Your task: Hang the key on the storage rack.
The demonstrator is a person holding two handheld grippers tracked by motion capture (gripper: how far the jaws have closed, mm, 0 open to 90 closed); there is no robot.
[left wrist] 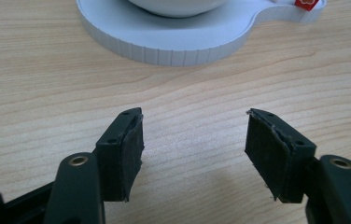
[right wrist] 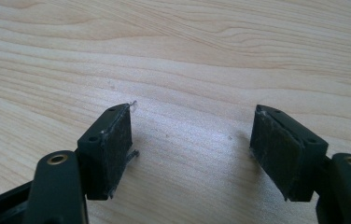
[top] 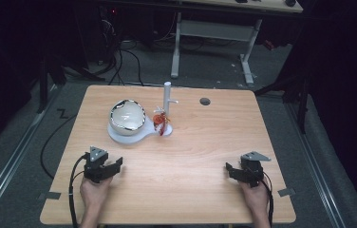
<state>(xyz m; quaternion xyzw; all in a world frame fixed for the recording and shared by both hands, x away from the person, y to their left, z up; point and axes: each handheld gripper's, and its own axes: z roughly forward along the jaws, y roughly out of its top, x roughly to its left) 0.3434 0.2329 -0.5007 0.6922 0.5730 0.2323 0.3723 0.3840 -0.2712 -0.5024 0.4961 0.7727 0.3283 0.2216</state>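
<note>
Left gripper (top: 115, 166) released, low over surface (top: 191, 156), near white stand (left wrist: 173, 46) carrying bowl (top: 127, 116). Right gripper (top: 231, 169) released, nothing between jaws.

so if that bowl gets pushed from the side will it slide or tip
The bowl looks glossy and rounded, so probably slippery and apt to rock. It sits on a smooth white base, so it would likely slide rather than tip. If ceramic, it could chip.
</note>
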